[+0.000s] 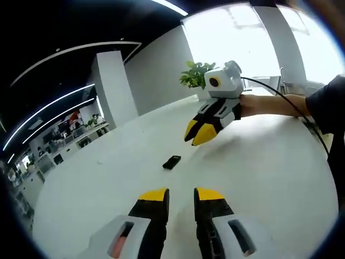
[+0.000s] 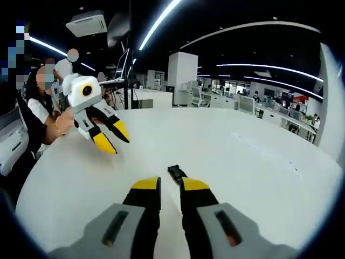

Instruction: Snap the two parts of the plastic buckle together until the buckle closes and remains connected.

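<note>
Left gripper jaws parted and empty, right gripper likewise, we see black buckle lying untouched on white table between both.

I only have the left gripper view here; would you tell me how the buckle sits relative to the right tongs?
Observer: In the right gripper view the black buckle lies on the white table, just beyond the tips of the right tongs.
Operator: Thank you. Are those tongs holding anything?
Observer: No, bare table shows between their jaws.
Operator: And how do my left tongs look from outside?
Observer: The left tongs hang above the table, jaws spread and empty.
</note>
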A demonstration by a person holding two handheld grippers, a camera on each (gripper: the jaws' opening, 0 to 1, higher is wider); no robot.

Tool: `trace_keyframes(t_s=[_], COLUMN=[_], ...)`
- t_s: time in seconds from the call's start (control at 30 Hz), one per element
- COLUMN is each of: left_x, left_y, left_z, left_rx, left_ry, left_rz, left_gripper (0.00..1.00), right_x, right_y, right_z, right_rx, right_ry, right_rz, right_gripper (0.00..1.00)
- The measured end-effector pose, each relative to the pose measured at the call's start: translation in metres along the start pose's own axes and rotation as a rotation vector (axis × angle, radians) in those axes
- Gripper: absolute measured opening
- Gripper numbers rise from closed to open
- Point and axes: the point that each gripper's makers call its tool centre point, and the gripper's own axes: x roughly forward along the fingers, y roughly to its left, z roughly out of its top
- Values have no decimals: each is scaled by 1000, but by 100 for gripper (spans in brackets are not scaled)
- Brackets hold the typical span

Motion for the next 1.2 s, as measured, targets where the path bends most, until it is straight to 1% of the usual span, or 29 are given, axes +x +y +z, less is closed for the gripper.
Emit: trace_keyframes(t_s=[0.07, 0.13, 0.2, 0.33, 0.43, 0.5, 0.53, 0.63, 0.7, 0.77, 0.9, 0.97, 1.03, 1.1, 1.2], left_x=[-2, -5, -9, -17, -23, -25, -27, -30, -33, -37, -45, -49, -53, -58, -64], left_y=[2, 6, 9, 11, 12, 11, 10, 7, 6, 4, 1, 0, -1, -3, -6], left_z=[0, 1, 2, 5, 5, 3, 2, 2, 3, 5, 8, 9, 10, 12, 14], left_rx=[-7, -13, -14, -17, -39, -41, -46, -64, -75, -80, -88, -88, -87, -87, -97], left_ry=[1, 1, -1, -8, -12, -6, -7, -11, -17, -21, -25, -14, -15, -18, -35], left_rz=[14, 39, 67, 108, 136, 150, 157, 163, 170, 180, 200, 210, 222, 228, 240], left_gripper=[18, 18, 18, 18, 18, 19, 20, 22, 23, 23, 24, 24, 25, 25, 27], right_x=[-3, -7, -12, -20, -26, -28, -29, -32, -37, -41, -49, -53, -58, -64, -70], right_y=[-2, -3, -5, -3, 1, 4, 6, 11, 10, 12, 16, 21, 23, 25, 28], right_z=[0, 2, 2, 4, 5, 4, 4, 4, 2, 2, 4, 5, 5, 8, 8], right_rx=[27, 34, 59, 96, 90, 99, 116, 128, 102, 84, 115, 113, 84, 16, -5], right_ry=[10, 3, 7, -9, -2, 8, 5, 7, 34, 44, 44, 47, 63, 74, 80], right_rz=[-33, -61, -98, -125, -146, -148, -154, -172, -212, -243, -282, -300, -335, -364, -397], right_gripper=[13, 13, 13, 14, 14, 15, 15, 17, 18, 18, 21, 21, 22, 23, 23])
